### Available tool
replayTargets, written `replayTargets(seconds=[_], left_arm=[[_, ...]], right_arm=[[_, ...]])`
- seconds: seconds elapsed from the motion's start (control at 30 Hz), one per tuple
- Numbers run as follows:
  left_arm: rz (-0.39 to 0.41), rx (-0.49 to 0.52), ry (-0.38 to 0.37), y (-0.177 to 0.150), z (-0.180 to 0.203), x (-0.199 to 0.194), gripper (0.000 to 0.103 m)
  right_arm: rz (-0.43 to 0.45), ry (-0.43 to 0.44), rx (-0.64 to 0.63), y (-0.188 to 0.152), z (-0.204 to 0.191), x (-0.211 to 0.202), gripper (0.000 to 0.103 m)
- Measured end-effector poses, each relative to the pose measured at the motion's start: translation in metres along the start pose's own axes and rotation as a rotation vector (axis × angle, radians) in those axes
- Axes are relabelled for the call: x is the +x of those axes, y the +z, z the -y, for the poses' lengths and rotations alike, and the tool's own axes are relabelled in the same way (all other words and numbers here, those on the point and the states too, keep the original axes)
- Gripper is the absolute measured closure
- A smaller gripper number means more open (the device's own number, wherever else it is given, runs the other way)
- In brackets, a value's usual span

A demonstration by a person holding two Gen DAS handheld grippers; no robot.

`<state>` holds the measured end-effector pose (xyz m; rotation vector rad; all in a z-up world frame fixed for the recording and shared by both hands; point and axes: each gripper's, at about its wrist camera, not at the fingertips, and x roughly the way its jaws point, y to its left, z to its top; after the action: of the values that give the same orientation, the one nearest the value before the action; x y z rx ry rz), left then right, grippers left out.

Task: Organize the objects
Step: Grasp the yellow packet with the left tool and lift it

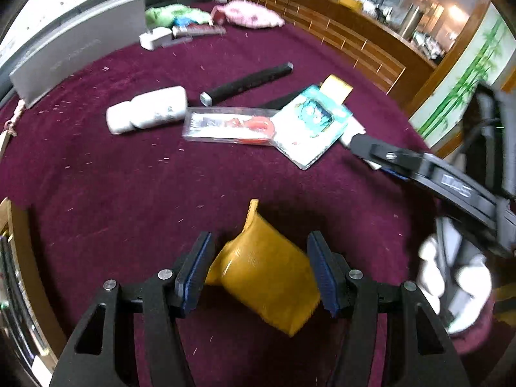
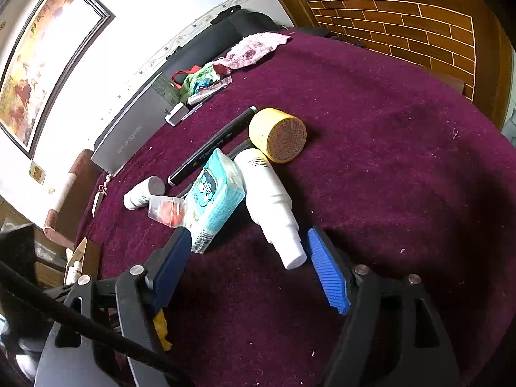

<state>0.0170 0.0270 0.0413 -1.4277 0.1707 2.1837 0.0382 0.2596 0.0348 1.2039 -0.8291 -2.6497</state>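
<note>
1. Left gripper (image 1: 258, 271): jaws spread, straddling a yellow pouch (image 1: 264, 277) that lies on the maroon tablecloth (image 1: 129, 193) at the near edge. The pads appear close to the pouch without squeezing it; not yet gripped.
2. Right gripper (image 2: 248, 267): jaws released, holding nothing. The cap end of a white spray bottle (image 2: 271, 203) lies between the fingers.
3. Mid-table cluster, unsorted: teal tissue pack (image 2: 216, 196) resting against the white spray bottle, yellow cylinder (image 2: 277, 135) just beyond, black marker (image 2: 213, 145), clear packet with a red item (image 2: 167, 209), small white bottle (image 2: 142, 193).
4. Far left: grey box (image 2: 129, 135), crumpled fabrics.
5. Judgement: organizing is at an early stage; no grouping or receptacle is evident.
</note>
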Motion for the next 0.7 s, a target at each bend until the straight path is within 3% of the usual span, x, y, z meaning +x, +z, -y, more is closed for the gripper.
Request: replayTargets(seconds=[0.07,0.17,0.27,0.37,0.4,0.5,0.6,0.7], left_arm=[[0.031,-0.06,0.037,-0.009,-0.009,-0.014,0.05],[0.054,-0.298,0.022,-0.03,-0.036,-0.021,0.05],[0.09,-0.502,-0.032,-0.052,-0.053,-0.017,0.05],[0.156,-0.602,-0.105,-0.059,-0.051,-0.015,0.05],[0.174,-0.611,-0.131,-0.057,-0.048,-0.014,0.05],[0.204,-0.571,-0.101,-0.047,-0.035,-0.007,0.048],[0.177,-0.54,-0.058,-0.038,-0.02,0.006,0.045],[0.163,-0.427,0.03,-0.029,0.0,0.012,0.044]], right_arm=[[0.0,0.002,0.001,0.0,0.0,0.0,0.029],[0.0,0.003,0.001,0.0,0.0,0.0,0.029],[-0.001,0.002,-0.002,0.0,0.0,0.0,0.028],[-0.002,0.001,-0.005,0.0,0.0,0.0,0.028],[-0.002,0.002,-0.005,-0.001,0.0,0.0,0.028],[-0.001,0.004,-0.002,-0.001,0.0,-0.001,0.028],[-0.001,0.003,-0.003,-0.001,0.0,0.0,0.028],[-0.001,0.004,-0.002,-0.001,0.0,-0.001,0.027]])
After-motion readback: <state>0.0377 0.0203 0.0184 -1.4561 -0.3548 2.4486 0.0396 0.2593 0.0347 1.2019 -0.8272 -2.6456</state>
